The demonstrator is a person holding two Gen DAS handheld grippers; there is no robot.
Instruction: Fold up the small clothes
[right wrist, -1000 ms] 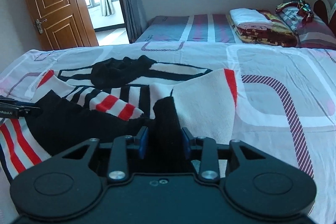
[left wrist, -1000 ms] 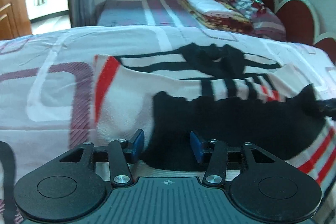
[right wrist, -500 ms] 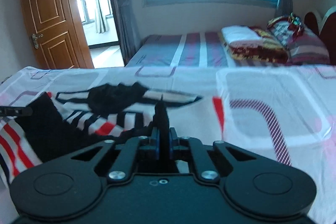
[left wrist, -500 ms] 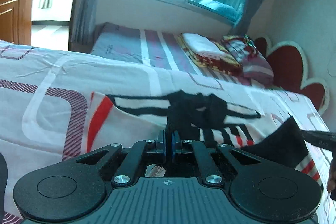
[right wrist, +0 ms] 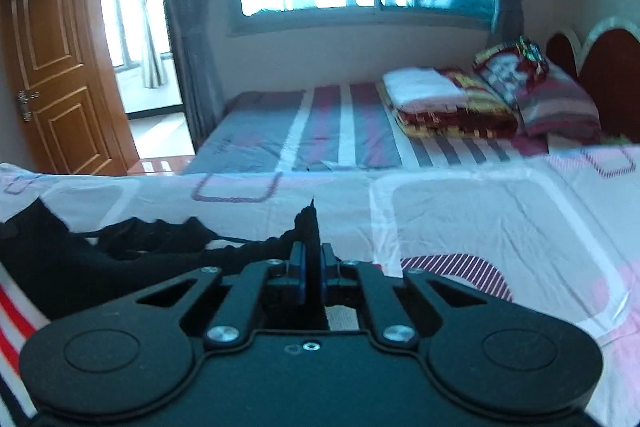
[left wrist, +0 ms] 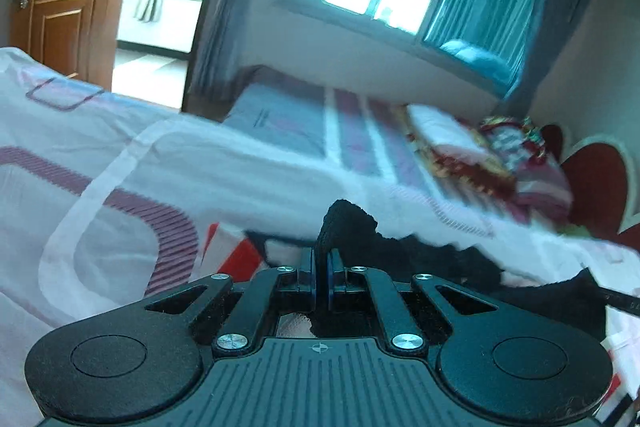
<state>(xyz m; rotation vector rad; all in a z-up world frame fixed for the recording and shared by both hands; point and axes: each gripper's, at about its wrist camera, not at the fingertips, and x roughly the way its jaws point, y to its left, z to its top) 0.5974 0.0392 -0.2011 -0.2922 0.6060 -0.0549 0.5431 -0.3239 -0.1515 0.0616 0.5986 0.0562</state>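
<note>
Both hand-held grippers are pinching the same garment, a small knit piece in black with white and red stripes, spread on the near bed. The left hand-held gripper has its blue pads pressed onto a raised fold of the black edge. The right hand-held gripper nips another black edge, which pokes up in a thin point between its pads. Between them the cloth sags onto the patterned bedsheet. Behind stands a second bed with folded blankets.
</note>
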